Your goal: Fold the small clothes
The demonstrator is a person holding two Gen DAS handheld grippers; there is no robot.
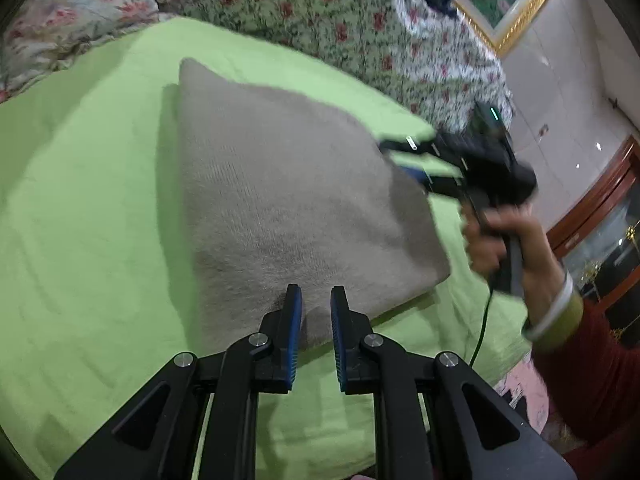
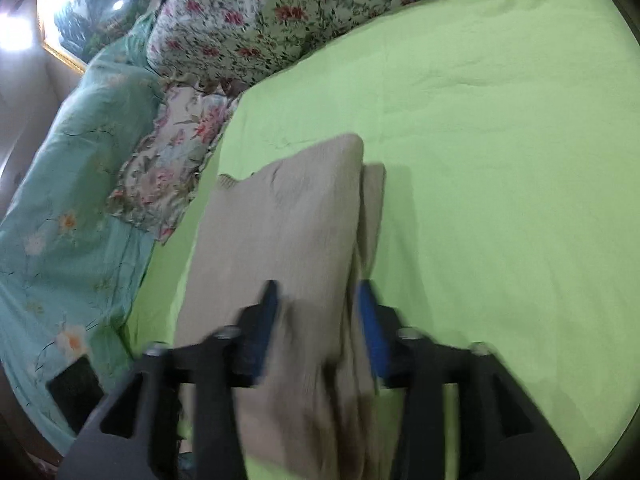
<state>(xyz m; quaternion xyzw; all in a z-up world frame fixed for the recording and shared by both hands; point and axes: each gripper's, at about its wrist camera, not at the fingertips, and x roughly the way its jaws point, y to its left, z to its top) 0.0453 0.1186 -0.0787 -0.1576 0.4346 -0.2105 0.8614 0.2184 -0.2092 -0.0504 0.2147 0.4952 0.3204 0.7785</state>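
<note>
Green bedsheet [image 1: 100,200] across most of both views, lightly creased. Flowered quilt [image 1: 340,20] heaped along upper edge of left wrist view; teal flowered cover [image 2: 60,220] down left side of right wrist view. Gilt-framed picture [image 1: 516,4] at upper right of left view.

Beige knit garment [image 1: 288,184] at centre of left view, lying on the sheet, already doubled into a rough rectangle; in right view a lower layer [image 2: 374,208] peeking out along the right edge of the fold.

Right gripper [image 1: 400,160] at centre right of left view, over far right edge of garment; fingers spread, cloth lying between them in right view but not pinched, frame blurred. Hand [image 1: 504,240] in a red sleeve gripping its handle.

Left gripper [image 1: 316,308] at lower centre, fingers nearly together with a narrow gap; near hem of garment just under the tips, no cloth visibly clamped.

Risks, judged: layers uneven, so next fold likely crooked. Spread fingers dragging loose knit sideways on leaving. Fold springing open unweighted.
</note>
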